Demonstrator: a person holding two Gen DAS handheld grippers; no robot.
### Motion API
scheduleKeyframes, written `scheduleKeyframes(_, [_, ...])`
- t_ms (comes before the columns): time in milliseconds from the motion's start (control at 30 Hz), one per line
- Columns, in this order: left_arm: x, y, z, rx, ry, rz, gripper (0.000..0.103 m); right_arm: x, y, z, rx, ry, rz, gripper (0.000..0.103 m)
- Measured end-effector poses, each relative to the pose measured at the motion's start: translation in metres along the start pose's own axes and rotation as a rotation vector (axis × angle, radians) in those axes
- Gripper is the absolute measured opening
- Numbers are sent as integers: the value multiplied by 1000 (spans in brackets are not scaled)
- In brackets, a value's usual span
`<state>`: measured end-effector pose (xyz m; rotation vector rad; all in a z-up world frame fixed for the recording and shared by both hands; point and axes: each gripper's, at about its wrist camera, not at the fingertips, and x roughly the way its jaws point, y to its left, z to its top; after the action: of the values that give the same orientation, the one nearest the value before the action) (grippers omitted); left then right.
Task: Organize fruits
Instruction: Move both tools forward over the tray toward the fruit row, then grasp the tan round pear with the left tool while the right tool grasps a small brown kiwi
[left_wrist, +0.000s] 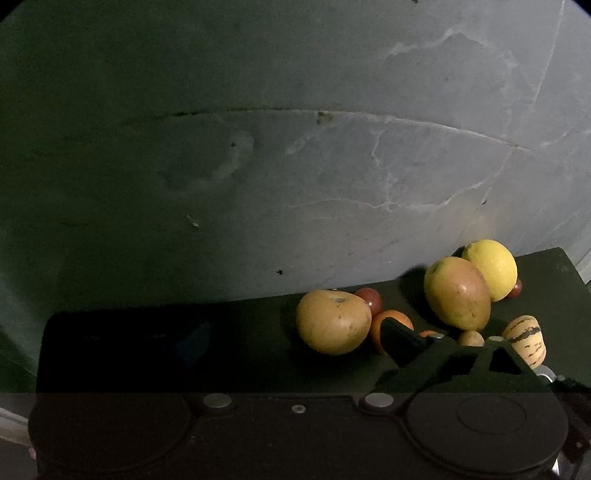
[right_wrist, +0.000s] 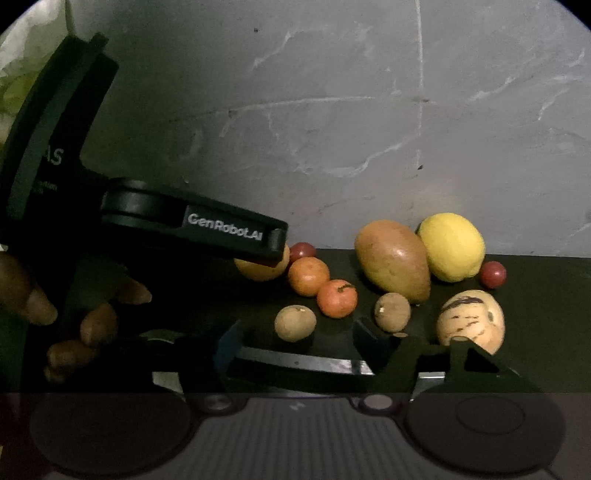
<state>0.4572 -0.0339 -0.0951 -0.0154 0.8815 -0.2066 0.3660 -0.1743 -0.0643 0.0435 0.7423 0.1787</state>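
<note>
Fruits clustered on a dark table (right_wrist: 546, 314) against a grey cracked wall (right_wrist: 332, 110).

The red-yellow oval mango (right_wrist: 393, 260) anchors the pile: bright yellow lemon (right_wrist: 452, 246) touching behind it, two orange tangerines (right_wrist: 321, 286) beside it, striped cream pepino melon (right_wrist: 471, 319) in front. The left claw (right_wrist: 273, 243) touches a yellow-brown apple (left_wrist: 332, 321) near the mango; its spread seems wide, though dimness hides one finger. The right claw (right_wrist: 295, 354) is spread, empty.

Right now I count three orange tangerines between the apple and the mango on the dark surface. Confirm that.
Not three: the right wrist view shows two tangerines, touching, between the apple and the mango on the dark surface.
</note>
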Motion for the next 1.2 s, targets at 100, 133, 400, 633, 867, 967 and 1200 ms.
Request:
scheduleKeyframes(100, [0,1,-1,-3,2,-9,89,6,2,-1,-4,10,9,63])
scheduleKeyframes(133, [0,1,-1,-3,3,-14,88,7,3,0,-5,11,12,62])
scheduleKeyframes(400, [4,-4,-1,2,6,-46,77,16,5,-1,-11,20,10,55])
scheduleKeyframes(633, [5,-4,-1,-4,3,-77,57,21,3,1,-7,17,7,44])
scheduleKeyframes(867, [3,-6,-1,-2,-6,-94,50,29,5,3,-8,26,5,36])
scheduleKeyframes(967, [1,-6,-2,-2,-6,-92,50,30,5,2,-9,25,5,32])
scheduleKeyframes(1200, [-9,-3,-7,-24,-18,-71,50,22,5,-1,-10,6,14,31])
